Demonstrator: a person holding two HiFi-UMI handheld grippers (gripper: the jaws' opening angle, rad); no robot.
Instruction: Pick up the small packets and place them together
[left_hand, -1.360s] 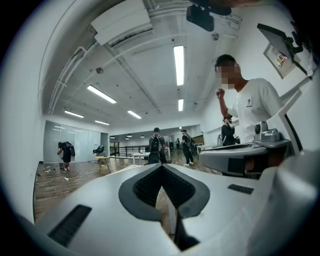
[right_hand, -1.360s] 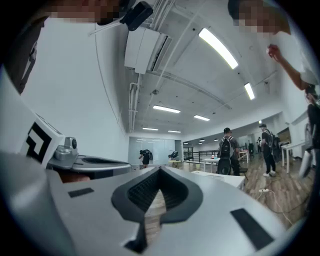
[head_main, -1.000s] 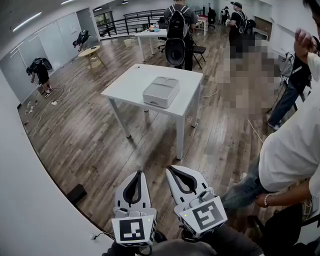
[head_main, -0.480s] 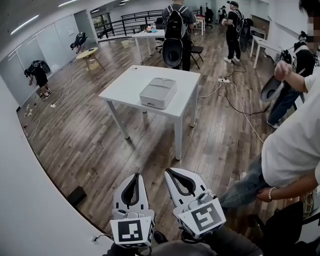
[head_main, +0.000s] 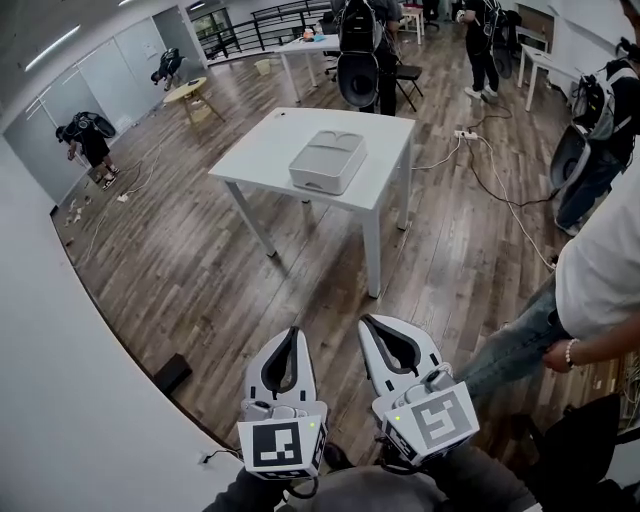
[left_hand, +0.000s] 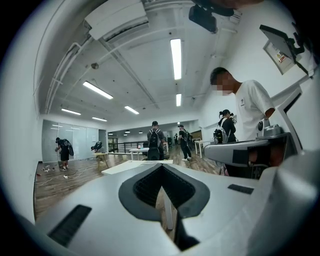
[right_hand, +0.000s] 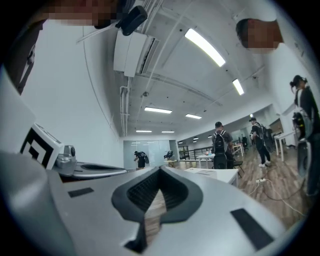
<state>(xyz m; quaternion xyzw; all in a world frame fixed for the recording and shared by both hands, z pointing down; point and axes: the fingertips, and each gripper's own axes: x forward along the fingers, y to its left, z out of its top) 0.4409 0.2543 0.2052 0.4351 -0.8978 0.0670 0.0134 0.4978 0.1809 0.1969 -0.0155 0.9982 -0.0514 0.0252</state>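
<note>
No small packets show in any view. My left gripper and right gripper are held side by side low in the head view, above the wooden floor, tips pointing toward a white table. Both are shut with nothing between the jaws. In the left gripper view the left gripper has its tips meeting, and in the right gripper view the right gripper does too. A pale grey box lies on the table, well ahead of both grippers.
A person in a white shirt stands close on my right. A white wall runs along my left. A power strip and cables lie on the floor right of the table. Several people with backpacks stand farther back.
The view has tilted down and shifted: the table and box now sit higher and slightly right in the head view. Both grippers stay shut, shifted a little right.
</note>
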